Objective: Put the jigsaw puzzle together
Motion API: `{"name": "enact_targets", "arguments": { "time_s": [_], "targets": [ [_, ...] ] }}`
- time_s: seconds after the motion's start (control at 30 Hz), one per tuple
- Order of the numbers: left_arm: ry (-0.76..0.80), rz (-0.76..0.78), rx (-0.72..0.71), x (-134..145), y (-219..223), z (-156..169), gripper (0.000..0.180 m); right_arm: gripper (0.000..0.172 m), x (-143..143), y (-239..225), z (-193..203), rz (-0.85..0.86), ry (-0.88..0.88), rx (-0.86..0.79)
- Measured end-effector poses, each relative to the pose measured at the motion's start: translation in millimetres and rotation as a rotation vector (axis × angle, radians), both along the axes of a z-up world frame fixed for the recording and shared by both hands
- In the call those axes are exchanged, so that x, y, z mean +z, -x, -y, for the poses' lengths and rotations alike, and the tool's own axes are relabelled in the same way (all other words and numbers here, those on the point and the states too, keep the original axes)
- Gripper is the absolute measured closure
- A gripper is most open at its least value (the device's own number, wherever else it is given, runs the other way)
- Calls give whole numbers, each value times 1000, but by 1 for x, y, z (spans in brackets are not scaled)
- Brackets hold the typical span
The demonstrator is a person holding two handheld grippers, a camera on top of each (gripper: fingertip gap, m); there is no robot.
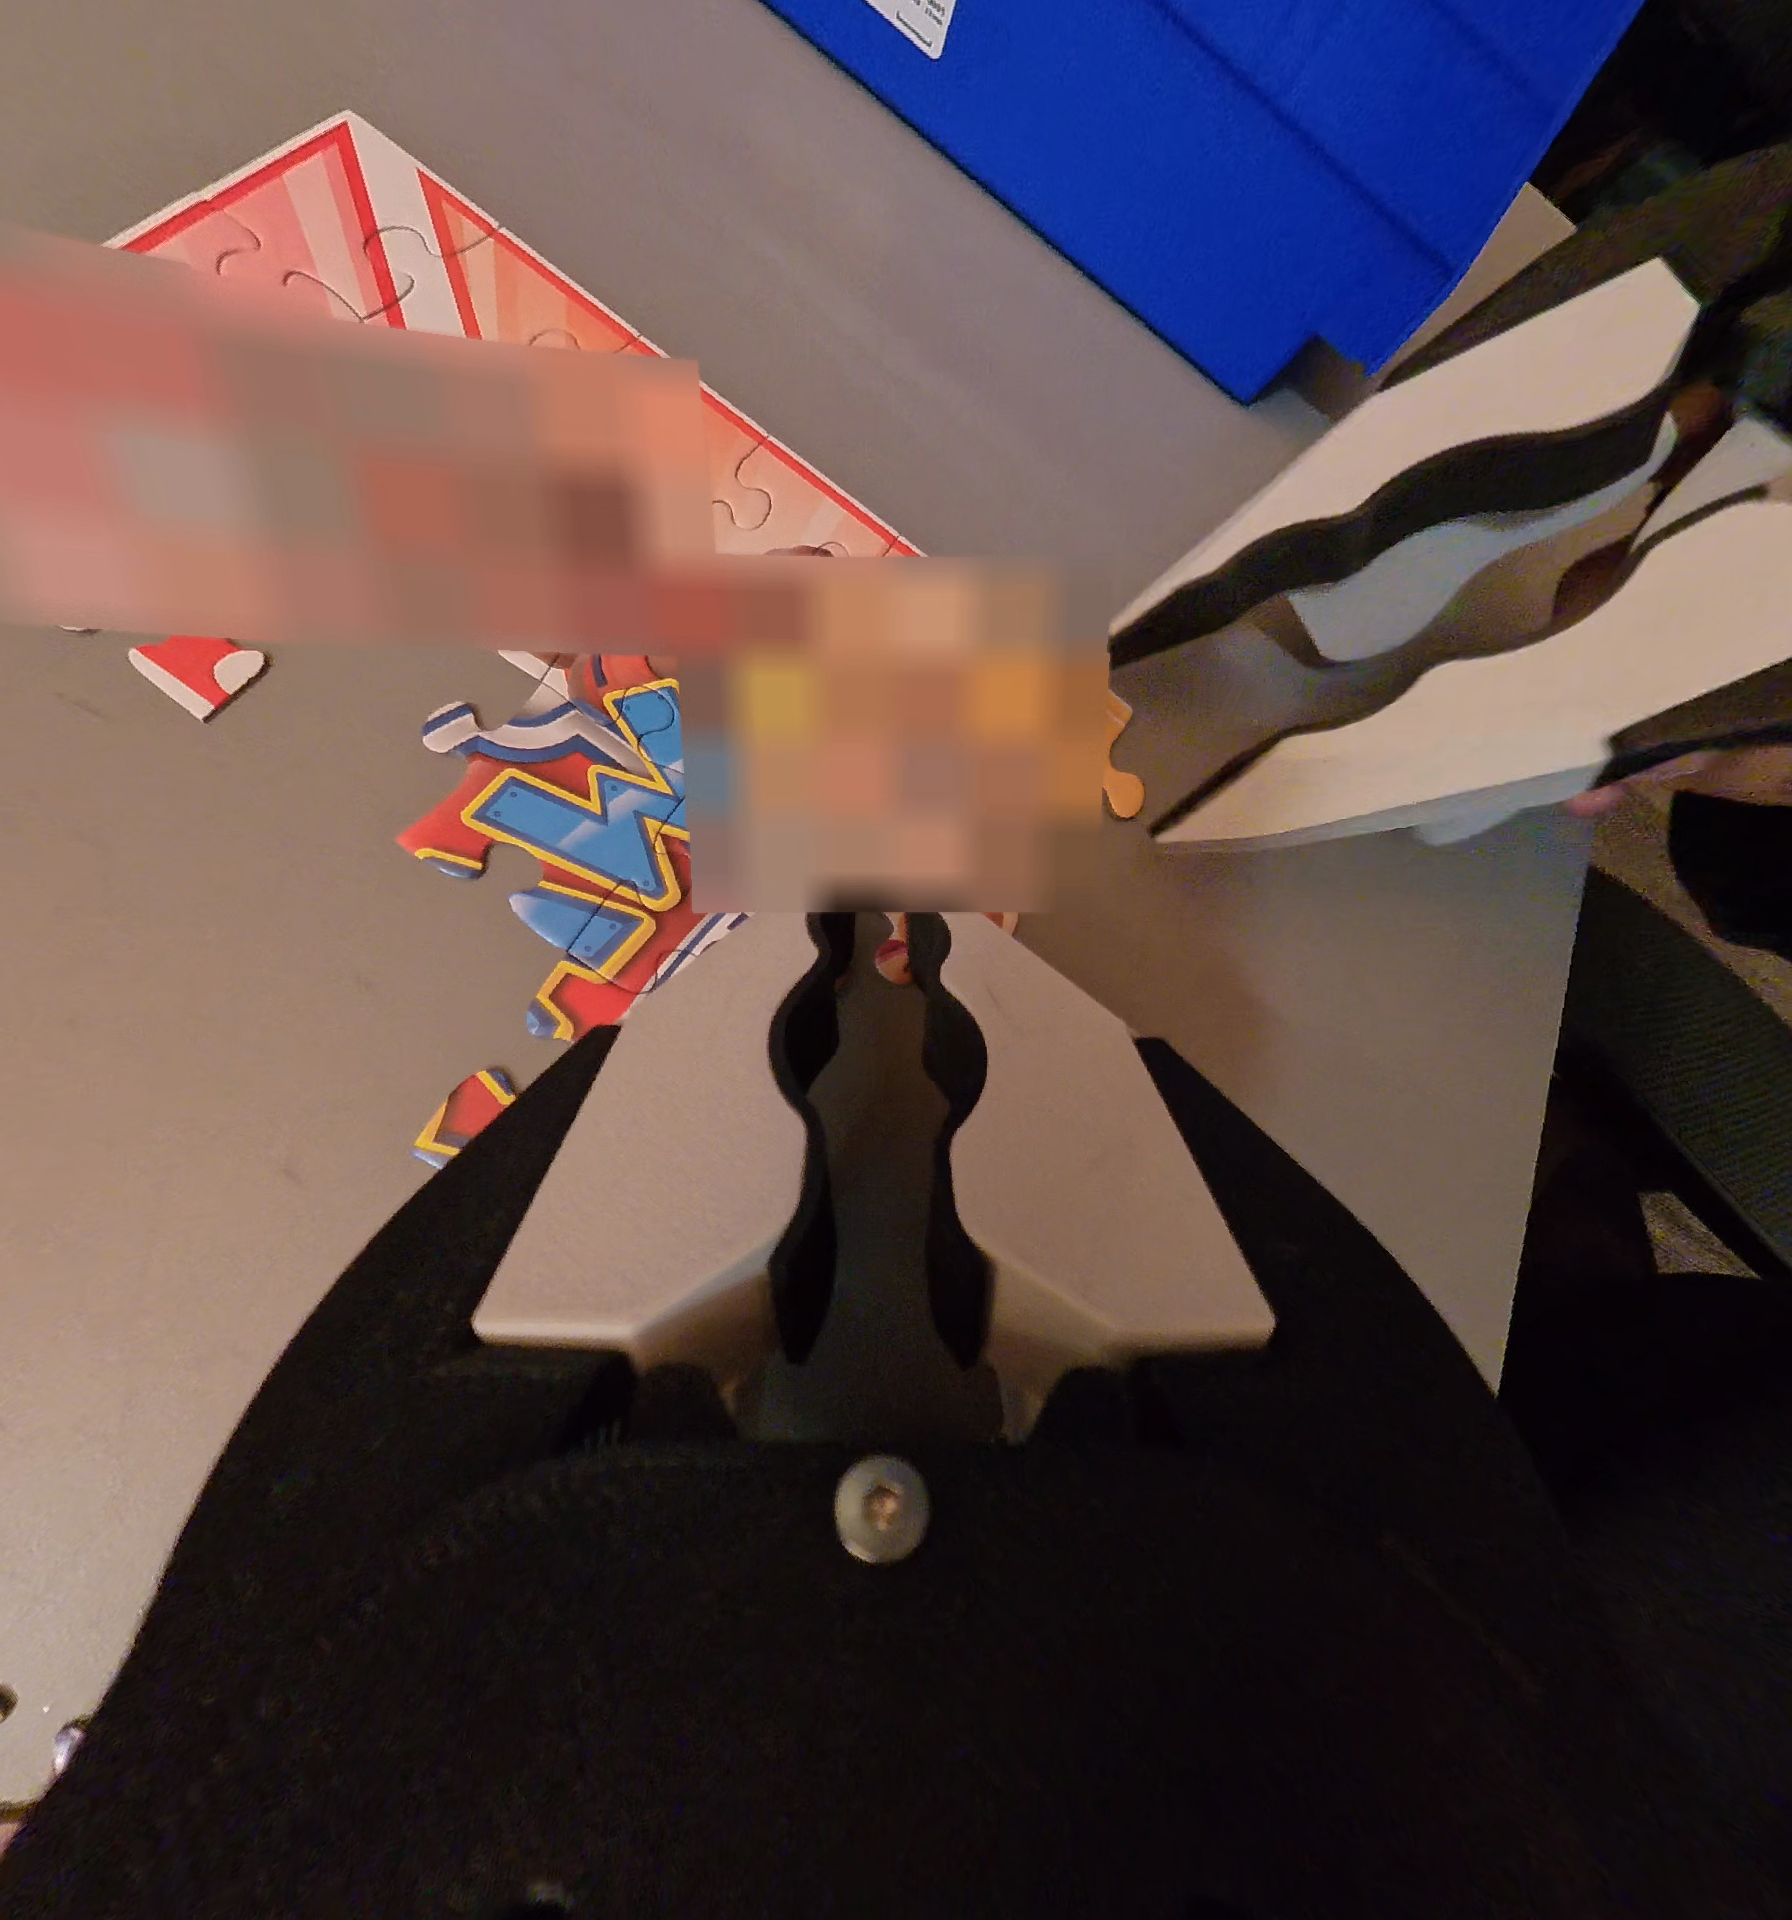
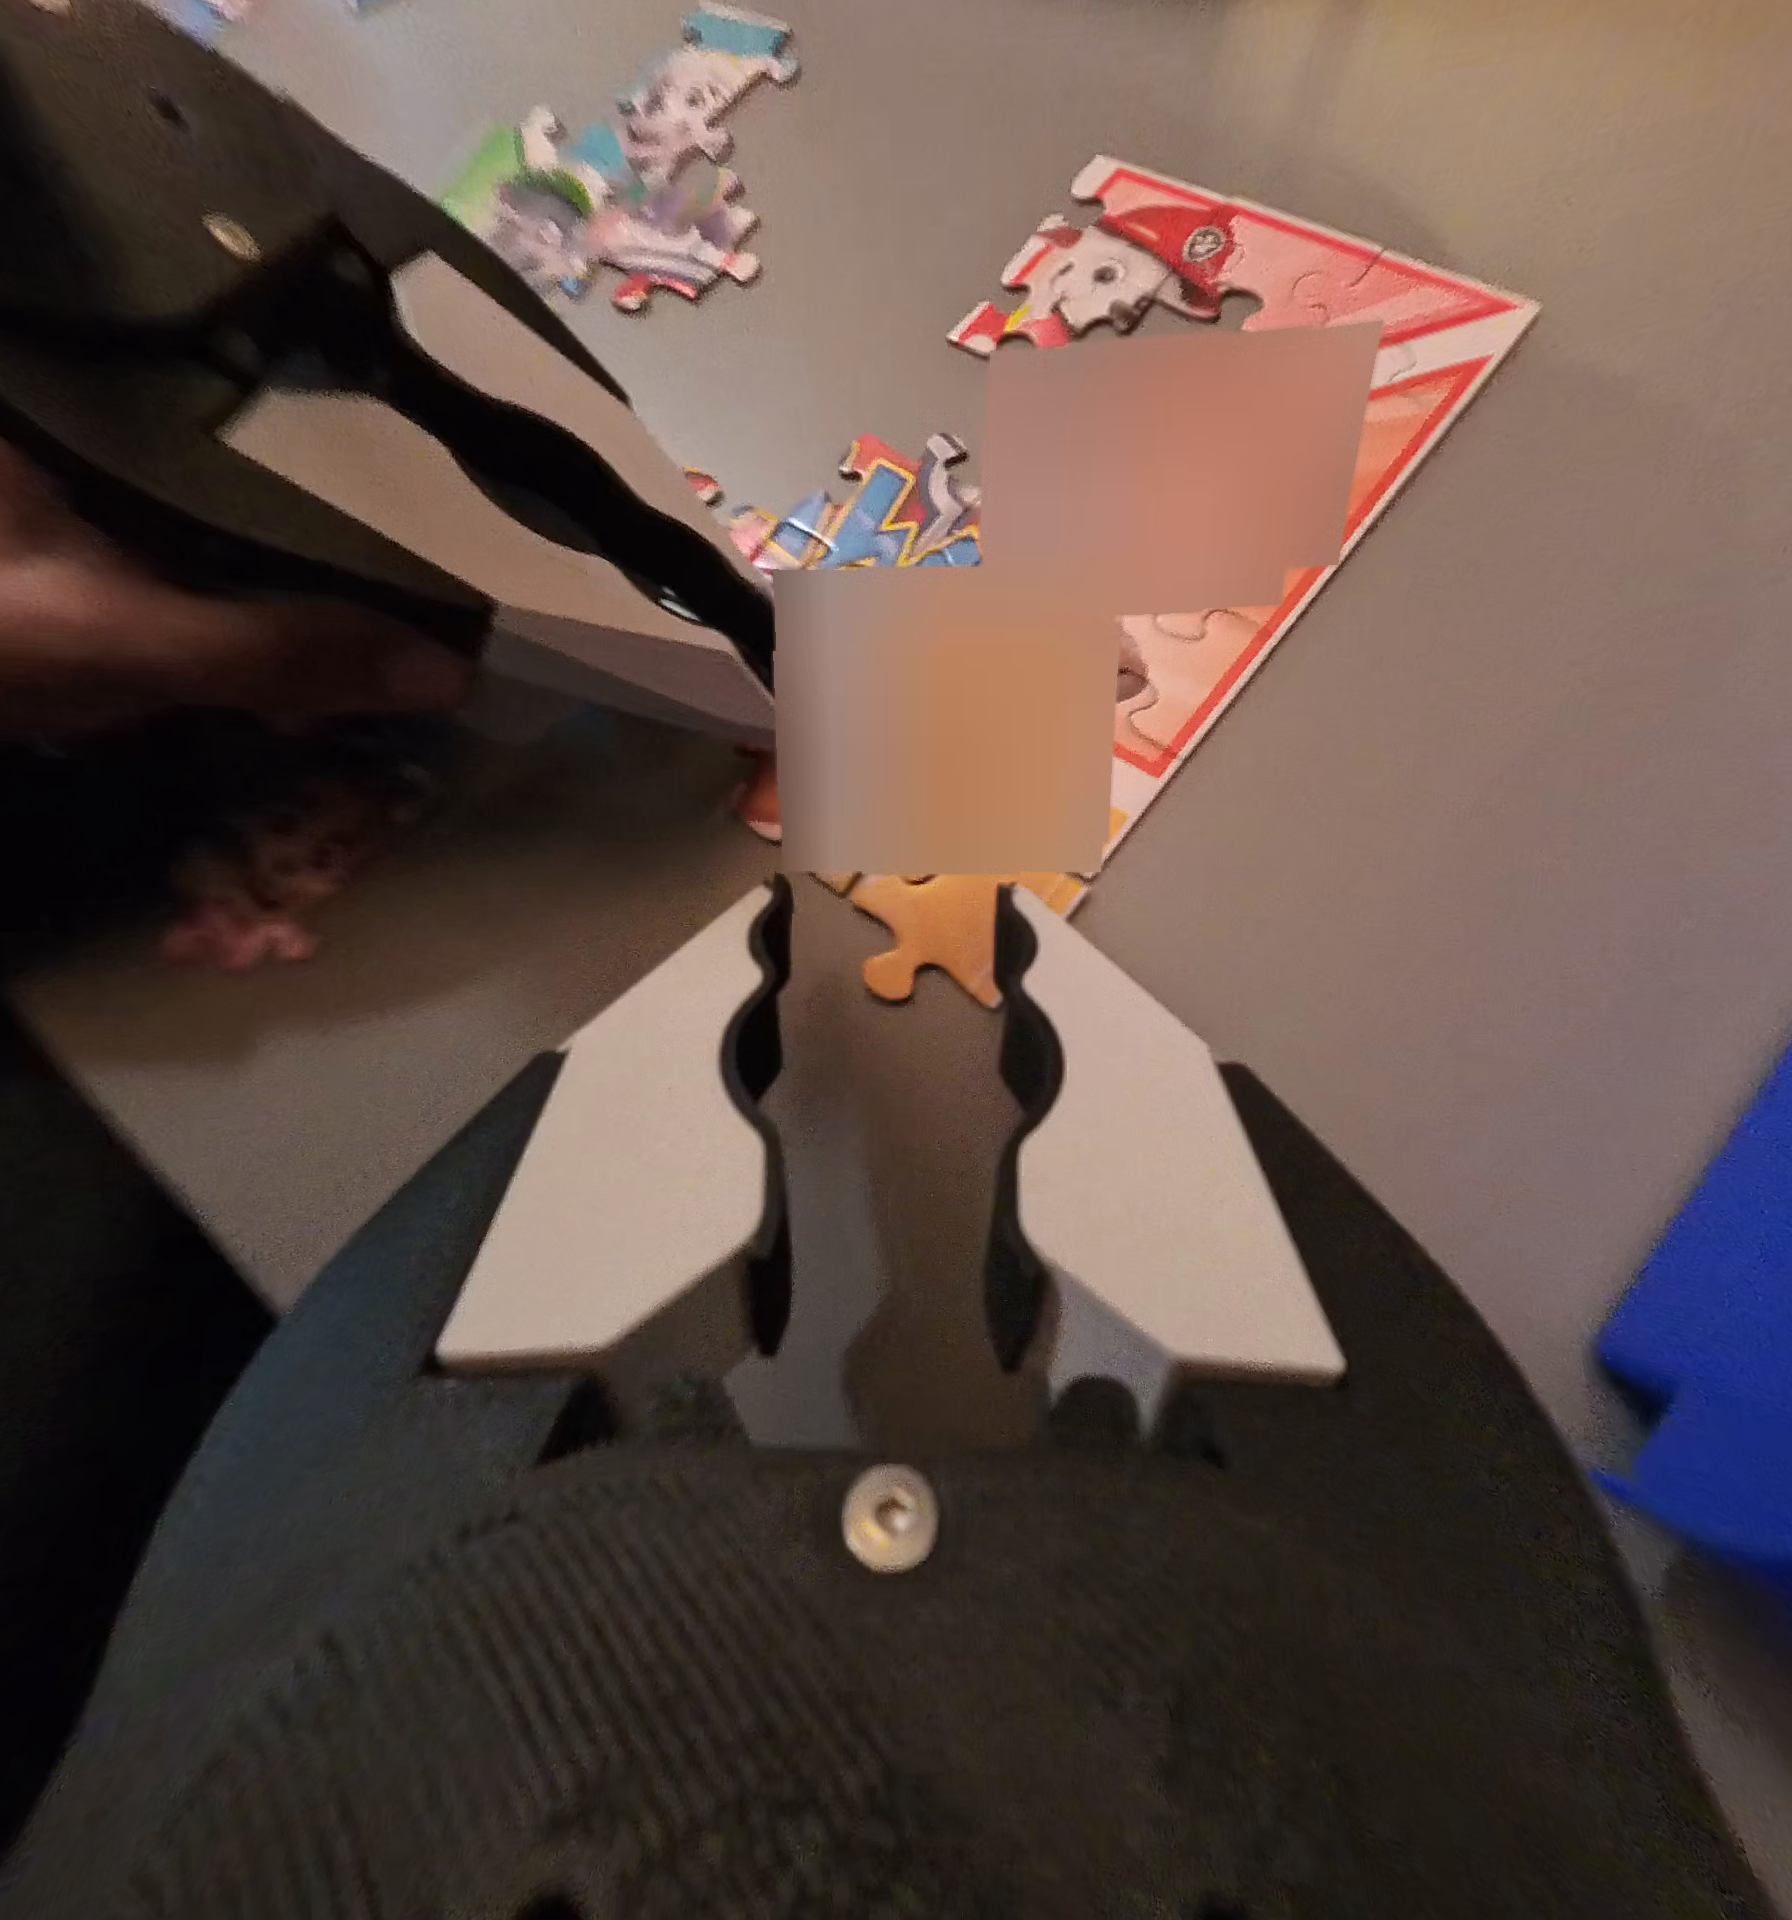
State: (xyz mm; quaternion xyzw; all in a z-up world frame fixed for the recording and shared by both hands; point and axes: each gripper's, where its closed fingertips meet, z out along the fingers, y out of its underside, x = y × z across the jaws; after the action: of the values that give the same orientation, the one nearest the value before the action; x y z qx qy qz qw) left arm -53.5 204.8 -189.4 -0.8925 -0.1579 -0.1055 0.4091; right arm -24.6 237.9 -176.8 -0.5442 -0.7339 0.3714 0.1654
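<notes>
Grey tabletop noted, blue bin at far edge. Part-assembled red-bordered puzzle lying flat, loose clusters around. Right gripper jaws apart, orange puzzle piece directly ahead on table, unpressed. Left gripper nearly closed at tips; contact with small reddish piece cannot be told.

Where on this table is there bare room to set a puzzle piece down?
Bare grey table lies left of the blue-lettered pieces, and more between the red-bordered puzzle and the blue bin. It is crowded where both claws meet at the puzzle's near edge.
</notes>
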Motion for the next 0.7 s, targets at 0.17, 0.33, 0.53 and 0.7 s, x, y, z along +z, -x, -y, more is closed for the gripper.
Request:
{"name": "enact_targets", "arguments": {
  "time_s": [0.17,0.33,0.53,0.7],
  "targets": [
    [2,1,3,0,0,0,175,142,-12,6,-8,12,-134,4],
    [6,0,0,-1,0,0,176,143,-12,6,-4,24,-121,12],
    [6,2,-1,-1,0,0,177,142,-11,7,-8,27,-209,26],
    [6,-1,-2,-1,0,0,176,140,-6,10,0,0,-275,87]
  ]
}}
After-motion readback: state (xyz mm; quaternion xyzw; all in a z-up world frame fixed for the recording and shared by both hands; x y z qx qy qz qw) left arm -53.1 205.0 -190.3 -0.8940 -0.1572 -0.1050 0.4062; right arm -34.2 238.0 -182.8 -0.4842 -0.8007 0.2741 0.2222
